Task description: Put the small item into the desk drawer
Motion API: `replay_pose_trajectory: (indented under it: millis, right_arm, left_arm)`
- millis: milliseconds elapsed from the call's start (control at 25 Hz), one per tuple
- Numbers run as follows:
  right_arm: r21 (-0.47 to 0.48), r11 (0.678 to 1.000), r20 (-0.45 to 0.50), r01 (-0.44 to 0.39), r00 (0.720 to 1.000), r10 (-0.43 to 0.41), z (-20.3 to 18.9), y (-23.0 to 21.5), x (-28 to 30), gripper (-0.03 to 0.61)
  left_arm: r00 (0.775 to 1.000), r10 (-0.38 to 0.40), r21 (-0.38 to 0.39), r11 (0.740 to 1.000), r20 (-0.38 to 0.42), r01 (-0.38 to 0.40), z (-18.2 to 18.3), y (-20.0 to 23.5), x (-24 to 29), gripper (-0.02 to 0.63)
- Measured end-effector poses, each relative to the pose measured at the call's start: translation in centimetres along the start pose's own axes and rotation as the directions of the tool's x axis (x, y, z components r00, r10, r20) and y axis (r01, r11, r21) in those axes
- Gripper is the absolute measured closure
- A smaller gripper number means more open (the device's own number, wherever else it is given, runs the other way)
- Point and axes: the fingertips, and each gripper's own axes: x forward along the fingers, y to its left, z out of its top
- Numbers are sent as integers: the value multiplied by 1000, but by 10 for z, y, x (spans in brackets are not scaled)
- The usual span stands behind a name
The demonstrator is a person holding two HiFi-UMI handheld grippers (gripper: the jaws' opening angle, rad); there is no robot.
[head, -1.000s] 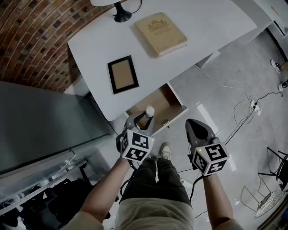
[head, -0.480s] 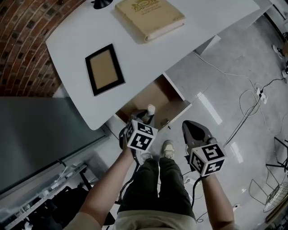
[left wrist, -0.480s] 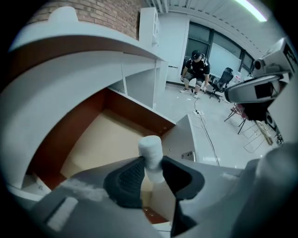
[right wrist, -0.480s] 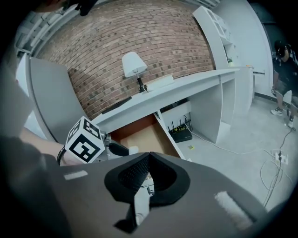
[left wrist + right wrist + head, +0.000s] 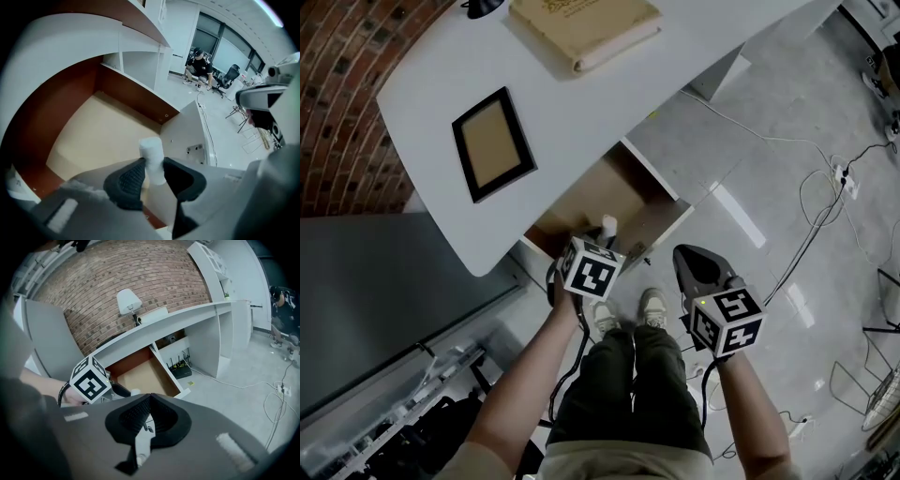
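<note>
- Currently, the left gripper [image 5: 153, 174] is clamped on the small white item [image 5: 151, 149], held upright between its jaws, directly over the open drawer [image 5: 93, 136].
- Right gripper [image 5: 149, 414] sits beside it, jaws together, empty.

No text can be read: the emblem on the book [image 5: 581, 28] on the counter [image 5: 609, 103] is too blurred.

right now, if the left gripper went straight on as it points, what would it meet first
The left gripper, shut on the small white item, points into the open drawer. Its line likely ends on the drawer's tan floor, the item touching first; depth is unclear.
</note>
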Motion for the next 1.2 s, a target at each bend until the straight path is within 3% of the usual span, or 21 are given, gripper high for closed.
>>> replay_pose_trajectory:
  millis: [400, 720, 960, 1200]
  right_arm:
    - [-13, 1000, 10, -8, 1000, 8, 13, 16, -20, 575]
    - [-53, 999, 18, -7, 1000, 8, 37, 42, -50, 575]
    - [-97, 995, 42, -17, 999, 21, 72, 77, -84, 575]
    - [-134, 991, 116, -32, 992, 47, 127, 122, -128, 575]
  left_arm:
    - [999, -26, 34, 999, -20, 27, -1, -11, -24, 468]
    - [1000, -25, 30, 999, -10, 26, -2, -15, -73, 466]
    - [996, -6, 47, 999, 85, 2, 13, -17, -148, 489]
    - [976, -2, 65, 998, 216, -12, 40, -20, -239, 494]
